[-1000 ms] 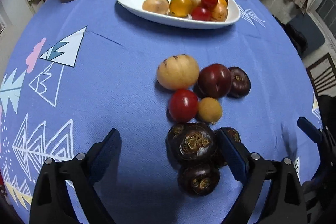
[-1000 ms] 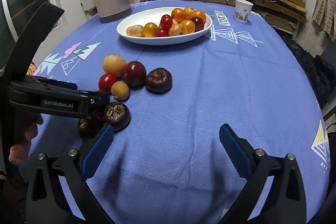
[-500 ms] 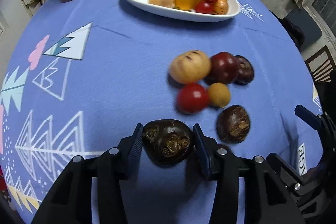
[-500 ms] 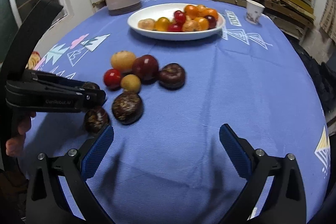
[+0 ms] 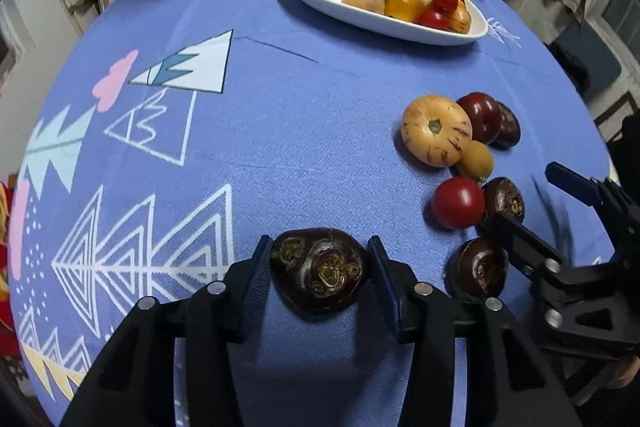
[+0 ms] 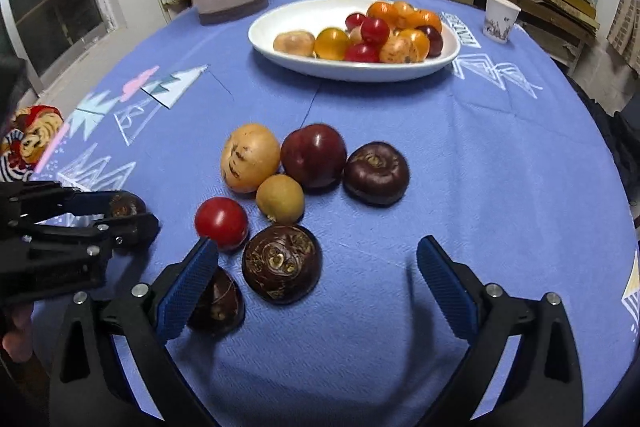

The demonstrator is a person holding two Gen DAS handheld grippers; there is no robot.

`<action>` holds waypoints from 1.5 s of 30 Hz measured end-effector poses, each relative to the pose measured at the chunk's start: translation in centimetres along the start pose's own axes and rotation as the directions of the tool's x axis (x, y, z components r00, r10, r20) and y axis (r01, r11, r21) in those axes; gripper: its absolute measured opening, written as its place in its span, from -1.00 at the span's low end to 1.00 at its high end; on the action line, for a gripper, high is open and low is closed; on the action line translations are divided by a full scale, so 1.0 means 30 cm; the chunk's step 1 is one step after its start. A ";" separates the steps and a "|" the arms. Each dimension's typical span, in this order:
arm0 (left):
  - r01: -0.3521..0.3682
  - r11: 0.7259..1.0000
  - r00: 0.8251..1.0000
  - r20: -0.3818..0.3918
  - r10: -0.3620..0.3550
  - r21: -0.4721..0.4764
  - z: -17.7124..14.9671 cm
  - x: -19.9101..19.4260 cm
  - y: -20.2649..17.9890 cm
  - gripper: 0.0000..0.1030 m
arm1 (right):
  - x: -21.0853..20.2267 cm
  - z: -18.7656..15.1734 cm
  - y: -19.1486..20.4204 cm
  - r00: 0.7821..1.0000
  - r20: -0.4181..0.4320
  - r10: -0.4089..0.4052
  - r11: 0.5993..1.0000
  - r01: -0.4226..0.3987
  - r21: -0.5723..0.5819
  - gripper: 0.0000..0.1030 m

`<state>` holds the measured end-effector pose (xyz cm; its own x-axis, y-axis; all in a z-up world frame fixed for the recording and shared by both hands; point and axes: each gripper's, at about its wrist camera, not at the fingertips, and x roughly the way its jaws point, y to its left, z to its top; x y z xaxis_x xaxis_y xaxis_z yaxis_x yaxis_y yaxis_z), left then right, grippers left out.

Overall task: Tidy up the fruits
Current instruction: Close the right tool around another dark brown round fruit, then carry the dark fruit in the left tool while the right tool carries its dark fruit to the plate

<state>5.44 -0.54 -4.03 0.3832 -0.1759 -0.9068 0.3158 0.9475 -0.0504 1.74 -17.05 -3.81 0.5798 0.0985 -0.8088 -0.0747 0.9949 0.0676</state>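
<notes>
the left gripper (image 5: 320,267) is clamped on a dark water chestnut (image 5: 320,269). the right gripper (image 6: 316,283) has its fingers wide apart over the blue tablecloth (image 6: 500,167); its printed lettering is too blurred to read.

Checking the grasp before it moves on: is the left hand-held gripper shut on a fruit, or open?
Shut. The left hand-held gripper has both blue pads pressed against the sides of a dark water chestnut.

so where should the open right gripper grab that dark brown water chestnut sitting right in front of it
Grip the dark brown water chestnut across its widest middle band, one pad on each rounded flank. It lies squat with its scarred crown facing up, so come down from above. The right gripper is open wide enough, but must shift left: the small red tomato and another dark chestnut crowd the left finger.
</notes>
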 end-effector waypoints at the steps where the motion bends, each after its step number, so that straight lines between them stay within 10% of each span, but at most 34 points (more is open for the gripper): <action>1: -0.001 1.000 1.000 0.004 0.001 0.002 -0.001 0.001 -0.001 -0.05 | 0.002 -0.001 -0.002 1.000 0.002 0.007 1.000 -0.007 0.011 0.70; 9: 0.008 1.000 1.000 0.016 -0.008 0.004 0.008 0.009 -0.006 -0.05 | 0.016 -0.016 0.010 0.999 -0.037 -0.039 0.999 0.039 -0.002 -0.18; 26: 0.040 0.999 0.998 0.047 -0.040 -0.001 0.028 -0.060 0.033 -0.07 | -0.132 0.052 -0.085 0.996 0.087 0.034 0.999 -0.036 0.023 -0.18; 45: 0.033 0.999 0.995 0.093 -0.035 0.016 0.461 -0.059 -0.048 -0.06 | -0.059 0.411 -0.099 0.984 0.173 0.039 0.999 -0.035 -0.028 -0.18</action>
<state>16.31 -5.29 3.42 0.4509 -0.2328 -0.8617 0.3423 0.9367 -0.0739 10.95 -19.91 4.62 0.7083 0.1392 -0.6920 -0.1170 0.9900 0.0794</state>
